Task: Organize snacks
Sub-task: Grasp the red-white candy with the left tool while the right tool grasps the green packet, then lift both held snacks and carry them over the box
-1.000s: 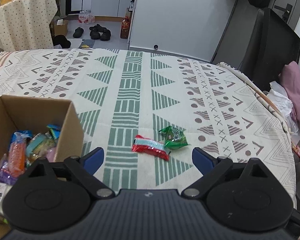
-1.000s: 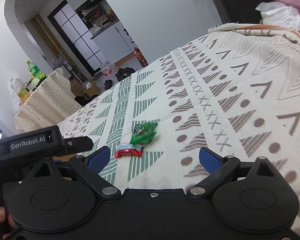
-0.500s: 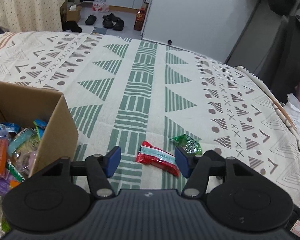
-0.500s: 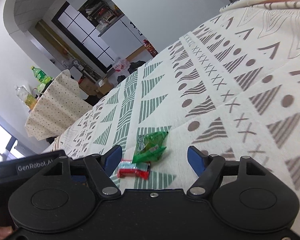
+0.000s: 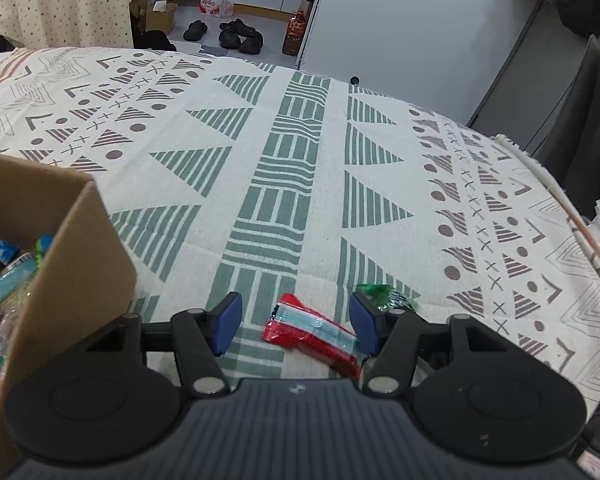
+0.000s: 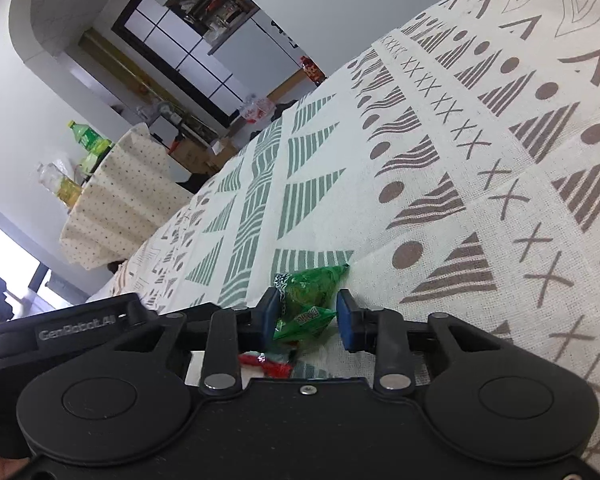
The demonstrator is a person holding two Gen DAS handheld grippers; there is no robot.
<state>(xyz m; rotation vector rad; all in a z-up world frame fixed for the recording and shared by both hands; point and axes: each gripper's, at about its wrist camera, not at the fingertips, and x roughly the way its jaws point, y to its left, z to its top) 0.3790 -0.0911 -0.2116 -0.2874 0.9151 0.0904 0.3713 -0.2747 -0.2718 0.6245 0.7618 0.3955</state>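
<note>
Right wrist view: right claw [image 6: 304,314] closing around green packet [image 6: 310,294], pads not yet pressing, left claw [image 5: 296,326] apart astride red packet [image 5: 314,334] beside cardboard box [image 5: 80,264] on counter [image 5: 284,168]; crinkly wrappers may slip, claws crowded.

Black claw [image 5: 296,324], blue pads [image 5: 227,322], silver screws

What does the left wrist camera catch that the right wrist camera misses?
Only the left view shows the cardboard box of snacks and the shoes on the floor. Only the right view shows green bottles on a side table and the right gripper, jaws closing around the green packet. Both show the red packet, green packet and patterned cloth.
</note>
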